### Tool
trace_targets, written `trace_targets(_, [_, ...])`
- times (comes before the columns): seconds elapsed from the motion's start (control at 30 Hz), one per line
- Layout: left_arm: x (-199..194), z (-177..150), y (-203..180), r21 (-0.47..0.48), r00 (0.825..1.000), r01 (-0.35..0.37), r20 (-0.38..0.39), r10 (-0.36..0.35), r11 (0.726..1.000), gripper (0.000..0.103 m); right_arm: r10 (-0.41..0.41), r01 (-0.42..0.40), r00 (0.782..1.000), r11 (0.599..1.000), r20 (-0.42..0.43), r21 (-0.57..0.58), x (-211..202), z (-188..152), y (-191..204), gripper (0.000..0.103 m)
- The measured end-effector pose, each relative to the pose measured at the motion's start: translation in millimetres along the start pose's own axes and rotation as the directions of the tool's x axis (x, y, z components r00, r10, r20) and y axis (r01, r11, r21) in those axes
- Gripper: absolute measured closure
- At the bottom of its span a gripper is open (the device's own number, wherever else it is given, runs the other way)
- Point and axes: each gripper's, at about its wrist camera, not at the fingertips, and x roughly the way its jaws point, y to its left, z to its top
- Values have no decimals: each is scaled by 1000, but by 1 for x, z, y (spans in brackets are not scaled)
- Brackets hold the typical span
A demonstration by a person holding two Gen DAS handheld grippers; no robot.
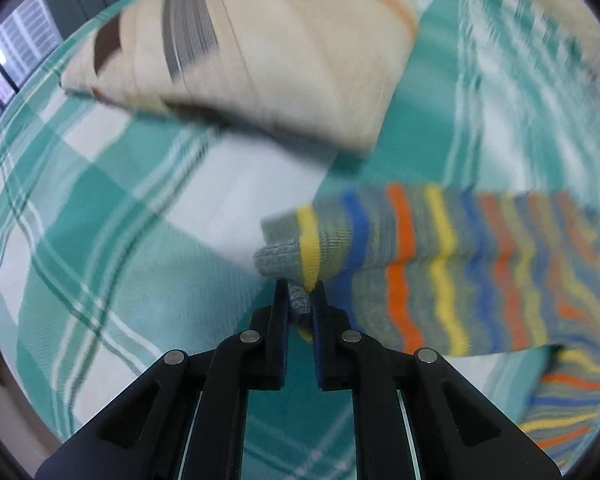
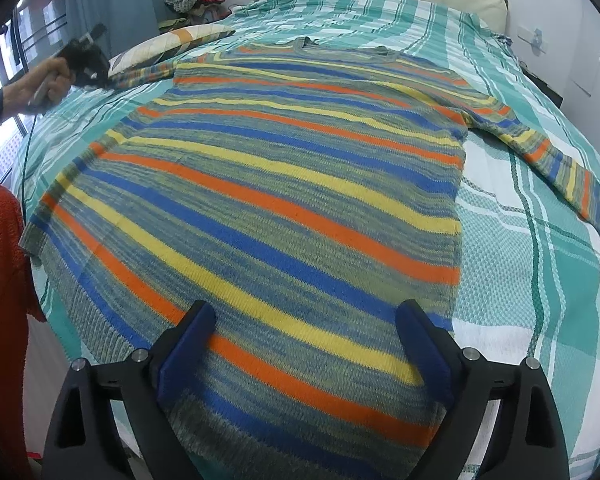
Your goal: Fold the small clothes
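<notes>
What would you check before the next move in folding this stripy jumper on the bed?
1. Left gripper shut on the sleeve cuff: ok.
2. Right gripper open over the hem: ok.
3. Striped sweater body lying flat on the plaid bedspread: ok.
4. Other sleeve spread out, not trapped: ok.
5. Pillow clear of the lifted sleeve: cannot tell, blurred.

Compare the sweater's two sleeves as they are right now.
The left sleeve is pinched at its cuff by the shut left gripper; the right sleeve lies untouched on the bedspread. The left sleeve looks pulled out sideways, while the right sleeve slants down alongside the body. Both share the same stripes.
</notes>
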Motion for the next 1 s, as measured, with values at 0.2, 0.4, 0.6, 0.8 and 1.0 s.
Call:
trace_targets(0.2, [-12, -6, 0, -42, 987, -143, 66, 145, 989, 43, -8, 8, 1000, 1000, -2, -1, 0, 1, 0, 10])
trace_targets(0.4, [-63, -14, -39, 52, 969, -73, 241, 58, 996, 29, -7, 7, 1000, 1000, -4, 3, 0, 0, 0, 9])
trace_targets(0.6, [-61, -14, -130, 275, 970, 16, 231, -82, 961, 26, 23, -23, 999, 1000, -34, 15, -10, 10, -3, 13])
trace_targets(0.8, [-63, 19, -234, 575, 957, 99, 168, -235, 812, 17, 110, -110, 994, 993, 5, 39, -46, 77, -65, 14])
trace_targets(1.0, [-25, 59, -294, 641, 967, 88, 130, -221, 762, 17, 18, -18, 996, 1000, 93, -7, -26, 202, -173, 14])
